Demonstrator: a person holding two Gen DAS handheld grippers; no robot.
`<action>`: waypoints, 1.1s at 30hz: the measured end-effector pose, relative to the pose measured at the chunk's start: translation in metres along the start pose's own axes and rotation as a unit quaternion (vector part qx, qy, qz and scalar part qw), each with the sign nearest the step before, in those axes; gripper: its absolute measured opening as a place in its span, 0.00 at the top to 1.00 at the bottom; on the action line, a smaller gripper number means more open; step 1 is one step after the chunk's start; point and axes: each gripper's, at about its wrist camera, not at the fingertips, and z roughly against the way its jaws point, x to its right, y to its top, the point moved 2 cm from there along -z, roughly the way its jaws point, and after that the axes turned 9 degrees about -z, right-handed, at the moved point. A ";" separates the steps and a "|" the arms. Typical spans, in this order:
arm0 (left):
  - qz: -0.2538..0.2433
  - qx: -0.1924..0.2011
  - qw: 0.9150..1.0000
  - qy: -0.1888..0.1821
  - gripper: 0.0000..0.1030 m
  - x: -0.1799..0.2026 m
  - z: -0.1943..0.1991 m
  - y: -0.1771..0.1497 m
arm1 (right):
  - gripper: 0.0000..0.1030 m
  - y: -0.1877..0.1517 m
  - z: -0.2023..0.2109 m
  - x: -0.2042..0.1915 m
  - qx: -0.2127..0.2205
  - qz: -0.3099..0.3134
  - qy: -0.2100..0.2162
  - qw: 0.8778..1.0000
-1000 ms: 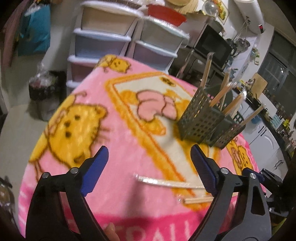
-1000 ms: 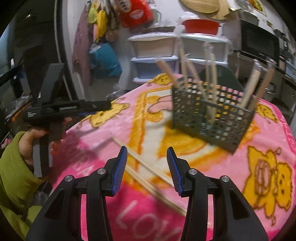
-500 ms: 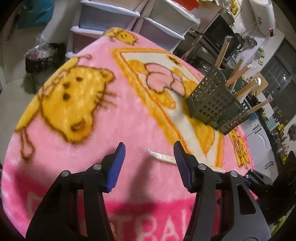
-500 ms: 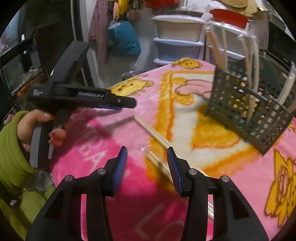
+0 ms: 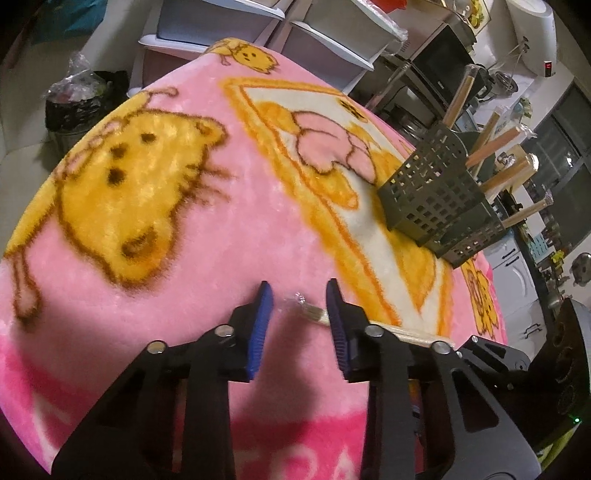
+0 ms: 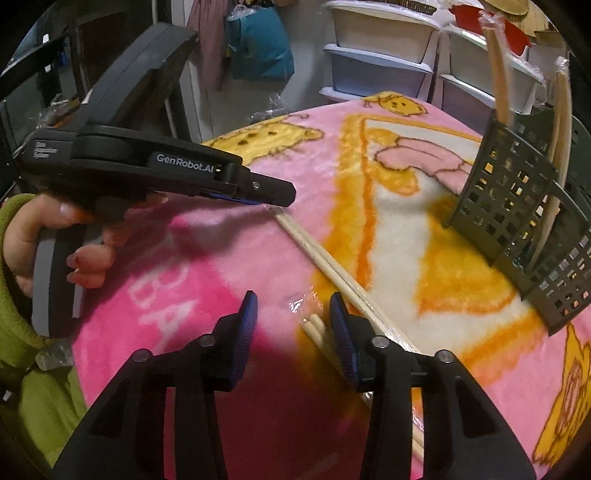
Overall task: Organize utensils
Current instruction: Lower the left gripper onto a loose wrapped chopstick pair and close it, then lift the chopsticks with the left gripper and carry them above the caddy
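Observation:
Two plastic-wrapped pairs of wooden chopsticks lie on the pink cartoon blanket. My left gripper (image 5: 298,299) is open, its blue pads on either side of the tip of one pair (image 5: 314,313), low over the blanket. It also shows in the right wrist view (image 6: 275,197) at the far end of that pair (image 6: 325,262). My right gripper (image 6: 293,314) is open with the end of the second pair (image 6: 314,326) between its pads. A dark perforated utensil holder (image 5: 436,199) holds several wrapped chopsticks; it also shows at the right of the right wrist view (image 6: 517,206).
The pink blanket (image 5: 166,221) covers a round table. Plastic drawer units (image 5: 258,33) and a microwave (image 5: 439,40) stand behind it. A black bin with a bag (image 5: 77,107) is on the floor at left. A green-sleeved hand (image 6: 48,236) holds the left gripper.
My left gripper has narrowed and come down around the tip of one chopstick pair. My right gripper has moved in over the end of the second pair.

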 end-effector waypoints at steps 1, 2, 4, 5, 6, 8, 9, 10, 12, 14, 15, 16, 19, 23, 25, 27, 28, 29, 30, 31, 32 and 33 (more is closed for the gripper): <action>0.000 0.000 1.000 0.001 0.82 -0.001 0.000 0.000 | 0.68 0.001 -0.002 0.000 -0.002 0.001 -0.001 1.000; 0.001 0.001 1.000 0.001 0.83 -0.001 -0.001 0.000 | 0.70 0.001 -0.004 0.000 -0.004 0.002 -0.004 1.000; 0.001 0.002 1.000 0.004 0.87 -0.002 -0.001 0.000 | 0.76 0.003 -0.008 0.000 -0.007 0.003 -0.009 1.000; 0.000 0.002 1.000 0.005 0.89 -0.002 -0.002 0.000 | 0.79 0.003 -0.008 0.000 -0.006 0.004 -0.010 1.000; 0.001 0.002 1.000 0.005 0.91 -0.002 -0.002 0.000 | 0.83 0.004 -0.008 -0.001 -0.005 0.005 -0.009 1.000; -0.001 0.002 1.000 0.005 0.92 -0.001 -0.002 0.001 | 0.88 0.004 -0.007 -0.002 0.000 0.009 -0.009 1.000; -0.001 0.002 1.000 0.004 0.93 -0.001 -0.002 0.001 | 0.90 0.004 -0.006 -0.003 0.001 0.010 -0.009 1.000; -0.001 0.003 1.000 0.004 0.94 -0.002 -0.002 0.001 | 0.93 0.004 -0.005 -0.002 0.004 0.008 -0.008 1.000; -0.006 0.007 1.000 0.002 0.96 0.001 0.000 0.002 | 0.95 0.004 -0.001 0.000 0.009 0.001 -0.007 1.000; -0.012 0.012 1.000 0.001 0.96 0.005 0.004 0.004 | 0.95 0.005 0.006 0.004 0.017 -0.008 -0.002 1.000; -0.016 0.017 1.000 0.002 0.96 0.007 0.007 0.005 | 0.95 0.005 0.010 0.005 0.022 -0.011 0.000 1.000; -0.019 0.022 1.000 0.001 0.96 0.010 0.010 0.006 | 0.95 0.006 0.016 0.007 0.029 -0.016 0.002 0.999; -0.027 0.038 0.999 -0.005 0.96 0.021 0.019 0.012 | 0.96 0.007 0.033 0.012 0.049 -0.028 0.006 0.998; -0.048 0.062 0.997 -0.015 0.96 0.041 0.033 0.023 | 0.96 0.012 0.058 0.023 0.080 -0.047 0.007 0.996; -0.065 0.074 0.995 -0.018 0.96 0.054 0.040 0.028 | 0.96 0.014 0.073 0.029 0.099 -0.056 0.004 0.994; -0.079 0.083 0.993 -0.026 0.96 0.067 0.046 0.033 | 0.96 0.017 0.087 0.035 0.118 -0.065 0.001 0.991; -0.086 0.088 0.992 -0.030 0.96 0.074 0.049 0.036 | 0.96 0.018 0.092 0.038 0.125 -0.068 -0.001 0.990; -0.094 0.093 0.991 -0.035 0.96 0.081 0.052 0.039 | 0.96 0.020 0.098 0.041 0.133 -0.071 -0.003 0.989; -0.100 0.097 0.990 -0.037 0.96 0.086 0.054 0.041 | 0.96 0.021 0.104 0.044 0.141 -0.075 -0.006 0.987; -0.108 0.101 0.988 -0.041 0.96 0.093 0.057 0.044 | 0.96 0.021 0.111 0.048 0.150 -0.079 -0.009 0.986; -0.113 0.104 0.987 -0.044 0.96 0.098 0.059 0.046 | 0.96 0.022 0.116 0.051 0.156 -0.083 -0.012 0.984; -0.123 0.108 0.985 -0.047 0.96 0.106 0.061 0.049 | 0.96 0.022 0.122 0.054 0.163 -0.087 -0.015 0.983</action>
